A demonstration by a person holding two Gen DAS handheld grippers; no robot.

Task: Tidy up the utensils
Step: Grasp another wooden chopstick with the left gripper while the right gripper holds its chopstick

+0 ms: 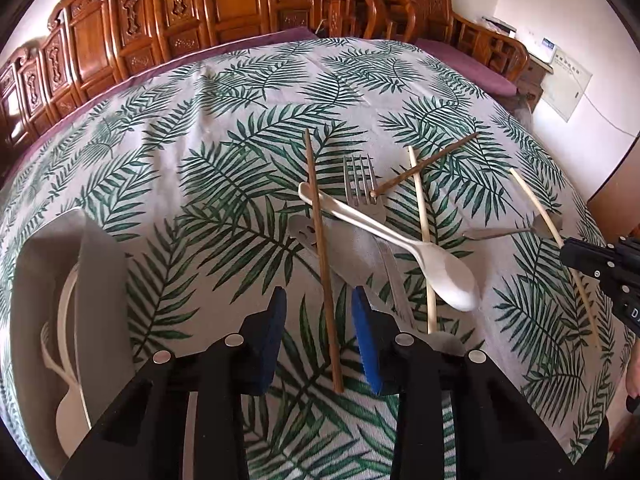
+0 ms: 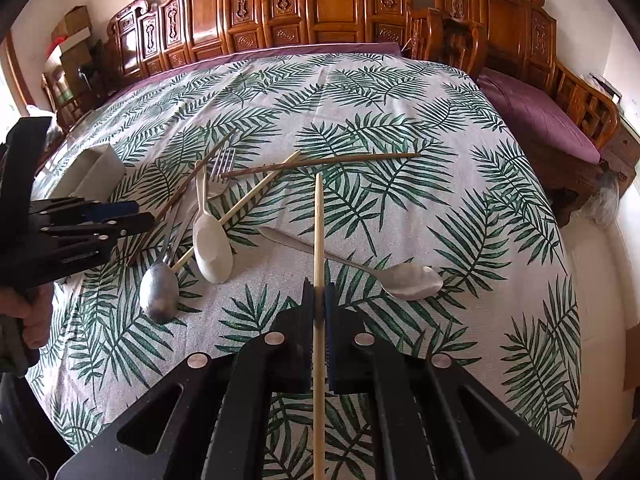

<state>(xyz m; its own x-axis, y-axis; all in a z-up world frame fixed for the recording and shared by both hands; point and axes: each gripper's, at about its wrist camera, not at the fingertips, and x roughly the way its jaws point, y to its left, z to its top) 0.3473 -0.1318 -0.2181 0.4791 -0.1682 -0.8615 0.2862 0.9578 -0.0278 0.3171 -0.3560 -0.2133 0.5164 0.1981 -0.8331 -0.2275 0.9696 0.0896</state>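
Note:
Utensils lie scattered on a palm-leaf tablecloth (image 1: pixel 248 128). My left gripper (image 1: pixel 319 308) is open, its blue pads on either side of a dark brown chopstick (image 1: pixel 320 232) that lies between them. A white spoon (image 1: pixel 400 244), a metal fork (image 1: pixel 362 188), a second brown chopstick (image 1: pixel 428 164) and a pale chopstick (image 1: pixel 422 232) lie just beyond. My right gripper (image 2: pixel 319 300) is shut on a pale bamboo chopstick (image 2: pixel 319 224), over a metal spoon (image 2: pixel 408 280). The white spoon (image 2: pixel 210 244) and a grey metal spoon (image 2: pixel 160 292) lie to its left.
A grey-white utensil tray (image 1: pixel 100 280) holding white utensils stands at the left; it also shows in the right wrist view (image 2: pixel 96 170). Carved wooden chairs (image 2: pixel 320 4) and a purple-cushioned bench (image 2: pixel 536 112) ring the table. The table's edge drops off at right.

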